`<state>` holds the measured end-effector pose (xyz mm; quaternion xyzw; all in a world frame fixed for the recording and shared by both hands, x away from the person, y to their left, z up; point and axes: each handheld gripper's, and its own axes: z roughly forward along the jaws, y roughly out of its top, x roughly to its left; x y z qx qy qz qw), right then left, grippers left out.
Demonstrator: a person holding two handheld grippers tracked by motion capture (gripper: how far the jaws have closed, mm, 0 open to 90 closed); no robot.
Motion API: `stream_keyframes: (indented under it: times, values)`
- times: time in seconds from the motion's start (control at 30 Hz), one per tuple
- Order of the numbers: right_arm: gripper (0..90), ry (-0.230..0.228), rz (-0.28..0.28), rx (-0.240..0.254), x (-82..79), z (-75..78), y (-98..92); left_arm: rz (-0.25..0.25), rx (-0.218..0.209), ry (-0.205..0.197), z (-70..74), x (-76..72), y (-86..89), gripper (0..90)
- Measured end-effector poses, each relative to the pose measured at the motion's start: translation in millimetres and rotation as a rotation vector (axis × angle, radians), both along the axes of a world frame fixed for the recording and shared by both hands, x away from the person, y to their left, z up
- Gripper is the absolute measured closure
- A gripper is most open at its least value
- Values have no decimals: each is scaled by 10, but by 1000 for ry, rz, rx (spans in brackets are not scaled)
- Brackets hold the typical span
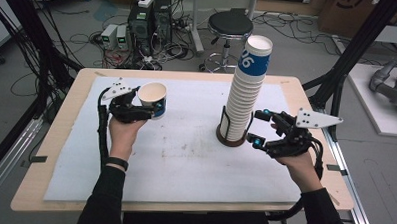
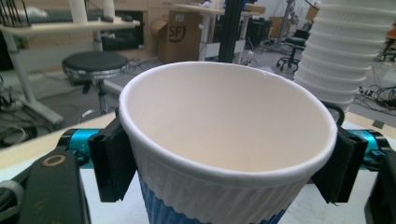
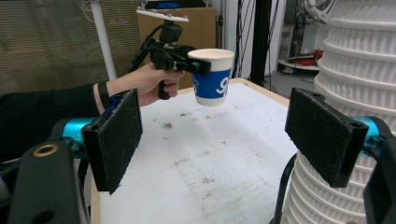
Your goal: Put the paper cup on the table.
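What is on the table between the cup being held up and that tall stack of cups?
Nothing: in the high view, only bare, stained white mat lies between the held cup and the stack.

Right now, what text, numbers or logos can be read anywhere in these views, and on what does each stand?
"SF": round logo on the cardboard box in the left gripper view.
"9": white on the blue band of the held cup; anything after it is turned out of sight.
"6", possibly with another character: blue band of the stack's top cup, tilted and blurred.
Nothing else is legible.
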<state>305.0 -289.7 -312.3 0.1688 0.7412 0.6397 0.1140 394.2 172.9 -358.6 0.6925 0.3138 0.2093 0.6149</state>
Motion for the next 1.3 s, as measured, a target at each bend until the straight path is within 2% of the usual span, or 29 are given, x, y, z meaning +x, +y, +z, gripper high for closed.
stream_keyframes:
  times: [0.07,0.17,0.2,0.33,0.4,0.5,0.6,0.83,1.03,1.2,1.3]
  values:
    - [192,-2,-2,-2,5,-2,-1,18,11,-17,-63,32,-16,213]
    - [192,1,-1,0,-1,0,-6,34,27,2,-161,96,-19,215]
    - [192,-6,-2,1,4,0,-10,37,16,4,-198,112,-12,215]
    - [192,3,-3,3,0,1,-23,51,25,18,-329,158,27,215]
    - [192,0,-5,3,5,-3,-30,45,36,44,-372,183,42,215]
    - [192,6,-9,0,6,-11,-39,64,47,24,-436,190,64,215]
    - [192,1,-8,1,3,-9,-42,76,36,42,-522,215,105,214]
    - [192,2,-5,-7,9,-21,-25,90,55,59,-686,278,134,212]
    - [192,8,-6,-8,8,-26,-19,111,72,47,-743,320,151,207]
    - [192,7,-6,-13,11,-40,-10,108,103,83,-802,345,145,205]
    - [192,8,-5,-12,3,-37,-10,103,114,83,-806,345,126,200]
